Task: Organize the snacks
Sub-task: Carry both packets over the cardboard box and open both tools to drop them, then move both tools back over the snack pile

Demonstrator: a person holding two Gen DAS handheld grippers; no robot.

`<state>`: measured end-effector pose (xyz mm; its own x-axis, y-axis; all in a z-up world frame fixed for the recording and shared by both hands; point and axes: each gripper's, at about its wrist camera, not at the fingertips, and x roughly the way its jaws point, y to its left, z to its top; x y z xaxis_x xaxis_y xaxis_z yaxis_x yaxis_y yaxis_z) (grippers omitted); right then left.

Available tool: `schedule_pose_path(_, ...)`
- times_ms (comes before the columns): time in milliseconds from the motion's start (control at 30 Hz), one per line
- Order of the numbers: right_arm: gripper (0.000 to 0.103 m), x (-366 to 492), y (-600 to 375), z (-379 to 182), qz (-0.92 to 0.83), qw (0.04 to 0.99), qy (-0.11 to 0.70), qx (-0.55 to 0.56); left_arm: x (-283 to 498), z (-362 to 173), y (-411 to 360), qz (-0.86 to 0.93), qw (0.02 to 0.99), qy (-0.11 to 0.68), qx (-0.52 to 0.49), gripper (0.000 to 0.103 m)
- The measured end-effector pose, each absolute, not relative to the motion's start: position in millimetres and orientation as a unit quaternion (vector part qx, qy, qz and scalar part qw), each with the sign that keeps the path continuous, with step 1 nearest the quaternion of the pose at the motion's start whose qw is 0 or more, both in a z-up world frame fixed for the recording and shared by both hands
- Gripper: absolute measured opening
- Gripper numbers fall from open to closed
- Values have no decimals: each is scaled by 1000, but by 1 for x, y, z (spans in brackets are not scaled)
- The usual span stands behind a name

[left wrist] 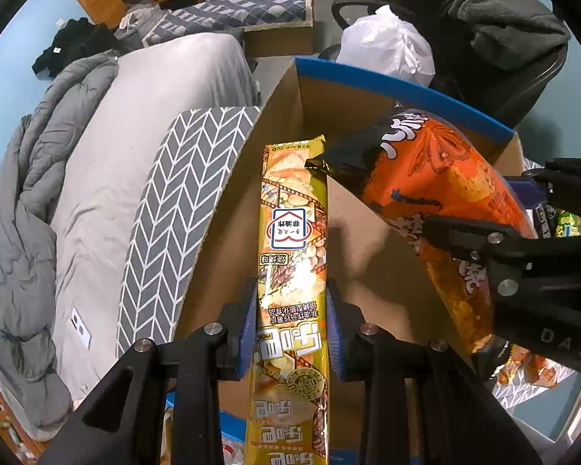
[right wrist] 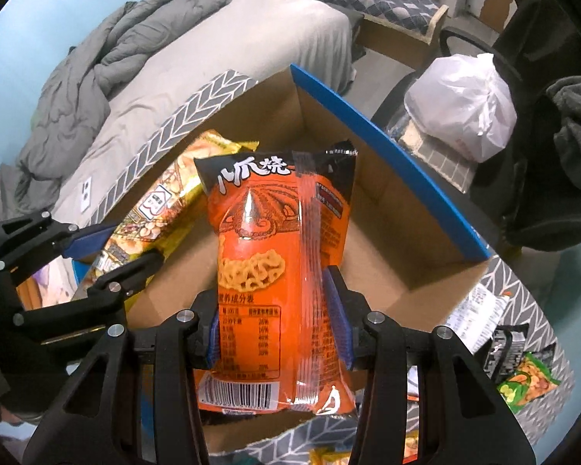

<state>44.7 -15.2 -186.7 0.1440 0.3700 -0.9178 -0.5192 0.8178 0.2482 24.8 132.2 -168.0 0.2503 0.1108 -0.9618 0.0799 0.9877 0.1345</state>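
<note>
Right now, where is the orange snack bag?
The orange snack bag is clamped in the right gripper, held above the open cardboard box. In the right wrist view, the yellow snack bag is at its left.

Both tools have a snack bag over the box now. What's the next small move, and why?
Probably lower both a little further, then release. The left tool grips the yellow bag and the right tool grips the orange bag, both above the cardboard box, whose floor looks bare.
</note>
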Motion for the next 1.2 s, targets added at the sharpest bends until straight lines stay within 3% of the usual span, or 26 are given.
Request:
schedule_pose_path(133, 45, 47, -15, -189, 288, 751, 592, -57, 26, -171, 133, 15, 780, 620, 85, 32)
schedule_pose_path(267, 60, 45, -19, -184, 282, 757, 587, -54, 25, -164, 134, 17, 785, 613, 82, 33)
schedule_pose_path(333, 63, 46, -21, -182, 278, 760, 585, -52, 25, -161, 134, 20, 785, 613, 80, 42)
schedule_pose_path(467, 68, 46, -31, -174, 270, 766, 582, -44, 23, -149, 131, 23, 792, 605, 75, 48)
schedule_pose_path(733, 74, 42, -66, -157, 245, 778, 578, -16, 16, -122, 116, 8, 803, 593, 65, 60)
schedule_pose_path(1200, 77, 16, -158, -134, 169, 797, 579, 38, 7, -103, 51, -63, 801, 590, 75, 62)
